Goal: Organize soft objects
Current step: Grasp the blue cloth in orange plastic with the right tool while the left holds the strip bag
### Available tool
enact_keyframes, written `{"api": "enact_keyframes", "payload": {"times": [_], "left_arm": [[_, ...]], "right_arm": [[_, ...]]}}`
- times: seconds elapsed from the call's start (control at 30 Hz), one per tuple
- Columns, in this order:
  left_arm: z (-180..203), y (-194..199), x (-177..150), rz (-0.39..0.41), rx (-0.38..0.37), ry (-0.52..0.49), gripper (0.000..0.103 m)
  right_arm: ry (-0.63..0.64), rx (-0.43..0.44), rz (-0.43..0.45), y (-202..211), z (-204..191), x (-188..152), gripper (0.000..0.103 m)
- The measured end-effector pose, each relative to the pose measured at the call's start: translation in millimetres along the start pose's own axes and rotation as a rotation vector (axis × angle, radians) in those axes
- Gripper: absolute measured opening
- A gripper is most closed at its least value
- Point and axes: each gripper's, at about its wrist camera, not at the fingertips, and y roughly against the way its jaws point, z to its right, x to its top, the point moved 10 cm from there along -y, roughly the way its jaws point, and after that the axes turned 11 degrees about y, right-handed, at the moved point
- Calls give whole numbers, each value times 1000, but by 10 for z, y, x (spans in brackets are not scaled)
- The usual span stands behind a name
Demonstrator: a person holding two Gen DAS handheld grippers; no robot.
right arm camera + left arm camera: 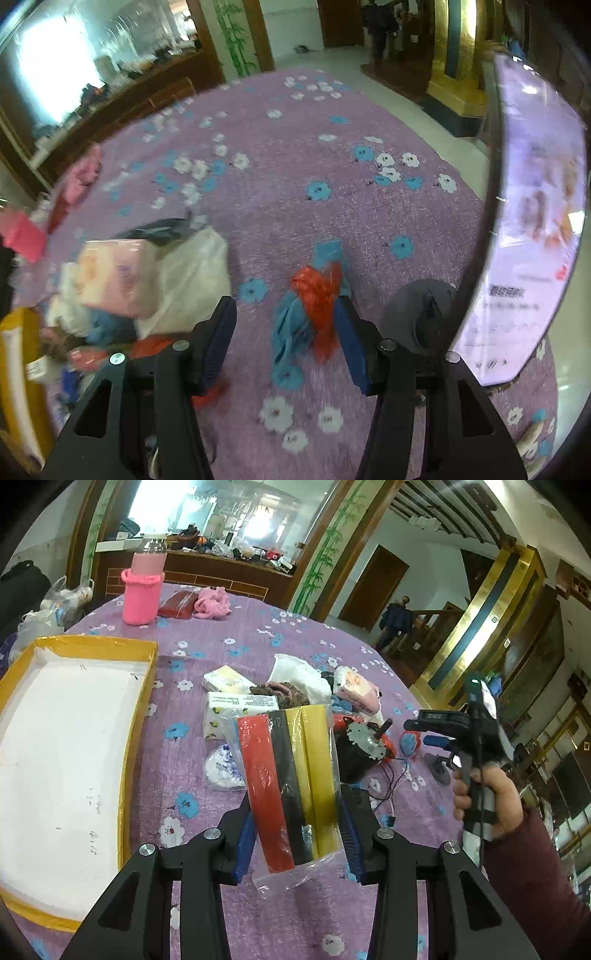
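My left gripper (295,812) is shut on a clear plastic bag of red, black and yellow strips (291,760), held upright above the purple flowered tablecloth (192,760). My right gripper (284,306) stands open just over the cloth; a blue and red soft bundle (314,295) lies between its fingers, against the right pad, with the left pad well clear of it. The left wrist view shows the same bundle (409,743) at the right, under the gripper in the person's hand (487,801). A pile of tissue packs (236,701), a pink pack (354,690) and a knitted piece (280,690) sits mid-table.
A yellow-rimmed box with a white inside (142,701) lies at the left. A small motor with a saw disc and wires (362,742) sits by the pile. A pink bottle (142,590) stands at the back. A lit phone (535,221) on a grey stand (417,310) is at the right.
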Motion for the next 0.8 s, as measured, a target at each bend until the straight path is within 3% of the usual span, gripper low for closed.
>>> {"api": "enact_keyframes", "payload": {"times": [0.13,0.2,0.27,0.37,0.5,0.67,0.8], "left_arm": [[-60,32,37,6,6,16,39],[-95,78,58,14,10,23,39],[-140,127,84,25,14,31,39],[-184,206,77,36,18,39,39],[-266,293,104,55,23,50,39],[-422,451,165,88,40,77,39],[-491,514,148,100,46,89,39]], "right_arm": [[55,-122,-21,-152,-43,65,52],[78,-140,-39,-205,-66,51,35],[99,-177,-35,-217,-54,57,8],[122,-188,-14,-157,-40,81,0],[127,-139,6,-53,-78,82,0],[145,-59,93,293,-228,67,0],[117,-20,82,328,-215,135,19]]}}
